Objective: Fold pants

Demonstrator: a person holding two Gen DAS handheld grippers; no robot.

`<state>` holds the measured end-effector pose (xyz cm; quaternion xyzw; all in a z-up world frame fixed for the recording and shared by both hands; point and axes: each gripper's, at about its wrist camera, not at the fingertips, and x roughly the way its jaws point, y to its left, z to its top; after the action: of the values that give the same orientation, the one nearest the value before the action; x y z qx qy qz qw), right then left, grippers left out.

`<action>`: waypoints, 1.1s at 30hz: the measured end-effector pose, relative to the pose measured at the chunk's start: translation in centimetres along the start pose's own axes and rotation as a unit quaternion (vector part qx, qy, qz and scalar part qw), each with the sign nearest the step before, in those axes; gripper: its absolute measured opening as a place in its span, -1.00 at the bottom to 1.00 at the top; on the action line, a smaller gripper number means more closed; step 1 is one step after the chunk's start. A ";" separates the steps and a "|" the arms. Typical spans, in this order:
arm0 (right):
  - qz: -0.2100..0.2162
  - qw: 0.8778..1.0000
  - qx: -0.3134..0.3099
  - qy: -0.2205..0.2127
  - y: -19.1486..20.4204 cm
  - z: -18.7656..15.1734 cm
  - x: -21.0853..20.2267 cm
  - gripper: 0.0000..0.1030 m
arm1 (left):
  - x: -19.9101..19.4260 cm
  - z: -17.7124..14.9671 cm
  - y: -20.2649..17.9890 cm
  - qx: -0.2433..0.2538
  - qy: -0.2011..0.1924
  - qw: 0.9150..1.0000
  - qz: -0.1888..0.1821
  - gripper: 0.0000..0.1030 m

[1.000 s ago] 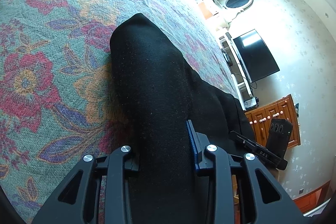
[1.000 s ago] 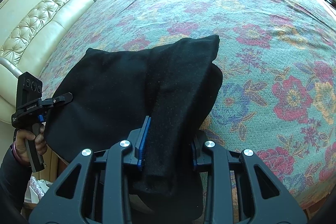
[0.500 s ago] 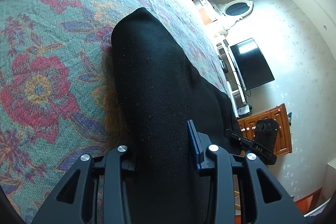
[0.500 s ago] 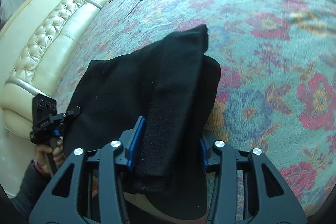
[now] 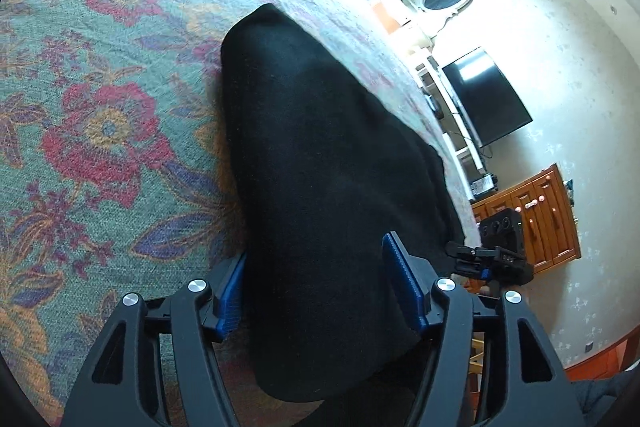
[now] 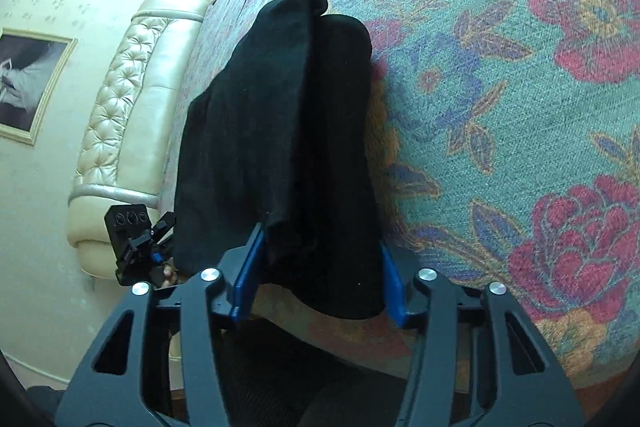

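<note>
Black pants [image 5: 320,163] lie folded on the floral bedspread [image 5: 100,107], their near end hanging over the bed's edge. My left gripper [image 5: 316,287] is open, its blue pads standing on either side of that end. In the right wrist view the pants [image 6: 296,131] show doubled layers. My right gripper [image 6: 320,275] is open too, with its pads beside the cloth's other near corner. Each gripper shows small in the other's view, at the bed's edge: the right one [image 5: 492,255], the left one [image 6: 136,239].
The bedspread [image 6: 520,107] stretches far beyond the pants. A cream tufted headboard [image 6: 120,115] is at the left. A black TV [image 5: 484,99], a white shelf and a wooden cabinet [image 5: 532,219] stand by the wall past the bed.
Both grippers have opened and let go of the pants. They have drawn back toward the bed's edge, and the cloth now rests on the bed.
</note>
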<state>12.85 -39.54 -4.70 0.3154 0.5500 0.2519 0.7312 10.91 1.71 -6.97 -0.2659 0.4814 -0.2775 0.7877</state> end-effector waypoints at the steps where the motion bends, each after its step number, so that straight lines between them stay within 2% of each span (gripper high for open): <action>1: -0.004 1.000 -0.006 -0.001 0.1 -0.1 0.0 -0.20 | 0.6 -0.3 0.2 0.006 0.008 1.000 0.014 0.17; 2: -0.002 1.000 -0.009 -0.002 0.0 -0.3 0.0 -0.21 | 0.8 -0.7 0.2 0.018 0.002 1.000 0.021 0.16; 4: 0.011 1.000 -0.002 -0.004 -0.4 -0.4 -0.1 -0.16 | 0.8 -0.4 0.2 0.022 -0.008 1.000 0.012 0.16; 7: 0.048 0.999 0.017 -0.004 -1.2 0.2 -0.3 0.14 | -0.7 0.6 0.4 0.002 -0.026 1.000 -0.018 0.16; 9: 0.060 0.998 0.022 -0.025 -1.5 0.9 -0.9 0.42 | -1.9 1.8 0.7 -0.003 -0.047 0.998 -0.034 0.31; 10: 0.064 0.997 0.025 -0.037 -1.7 1.6 -1.3 0.44 | -2.2 2.4 0.9 -0.010 -0.054 0.998 -0.044 0.54; 11: 0.070 0.996 0.030 -0.049 -2.0 2.3 -1.5 0.49 | -2.3 3.2 1.1 -0.020 -0.057 0.997 -0.054 0.56; 13: 0.088 0.993 0.053 -0.057 -2.8 3.9 -1.4 0.52 | -1.8 4.7 1.8 -0.038 -0.051 0.996 -0.068 0.56; 15: 0.101 0.991 0.069 -0.061 -3.2 5.4 -1.0 0.52 | -0.9 6.2 2.2 -0.044 -0.045 0.997 -0.053 0.56; 20: 0.087 0.993 0.055 -0.056 -2.1 8.8 0.4 0.52 | 2.1 9.4 2.6 -0.035 -0.022 0.999 -0.018 0.56; 26: 0.092 0.993 0.061 -0.047 -1.8 11.2 1.6 0.51 | 5.0 12.1 3.1 -0.056 -0.005 0.998 -0.027 0.57; 28: 0.086 0.994 0.058 -0.045 -1.6 11.7 1.8 0.33 | 5.6 12.6 2.9 -0.052 0.000 0.998 -0.025 0.61; 30: 0.067 0.995 0.056 -0.041 -1.4 11.9 2.1 -0.05 | 6.1 12.8 2.7 -0.049 0.001 0.999 -0.020 0.61; 31: 0.064 0.996 0.057 -0.040 -1.4 12.1 2.3 -0.14 | 6.3 12.8 2.6 -0.049 0.003 0.999 -0.018 0.61; 32: 0.061 0.996 0.058 -0.040 -1.3 12.3 2.6 -0.31 | 6.5 12.8 2.5 -0.046 0.007 0.999 -0.014 0.59; 33: 0.061 0.995 0.060 -0.041 -1.5 12.3 2.5 -0.42 | 6.7 13.0 2.1 -0.036 0.011 0.999 0.000 0.48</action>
<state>25.45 -40.98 -4.99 0.4016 0.5131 0.2495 0.7164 25.62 0.48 -7.40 -0.2910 0.4994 -0.2628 0.7726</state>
